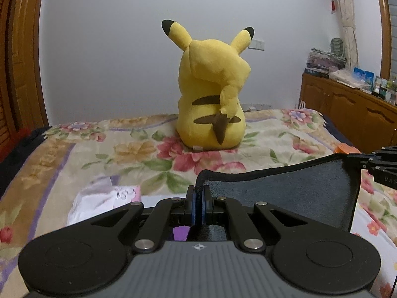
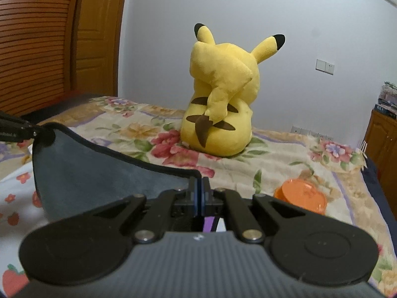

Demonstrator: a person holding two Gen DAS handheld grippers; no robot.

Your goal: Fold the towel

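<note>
A dark grey towel [image 1: 280, 193] with a black hem hangs stretched between my two grippers above the floral bedspread. My left gripper [image 1: 199, 188] is shut on the towel's left top corner. My right gripper [image 2: 199, 182] is shut on the other top corner, and the towel [image 2: 99, 173] sags to its left. In the left wrist view the right gripper [image 1: 372, 162] shows at the right edge, pinching the far corner. In the right wrist view the left gripper [image 2: 27, 130] shows at the left edge. The towel's lower part is hidden behind the gripper bodies.
A yellow plush toy [image 1: 213, 92] sits on the bed [image 1: 74, 154] ahead, its back to me. White crumpled paper [image 1: 99, 198] lies at the left. An orange lid [image 2: 301, 196] lies at the right. A wooden cabinet [image 1: 347, 109] with clutter stands to the right, a wooden wardrobe [image 2: 49, 37] to the left.
</note>
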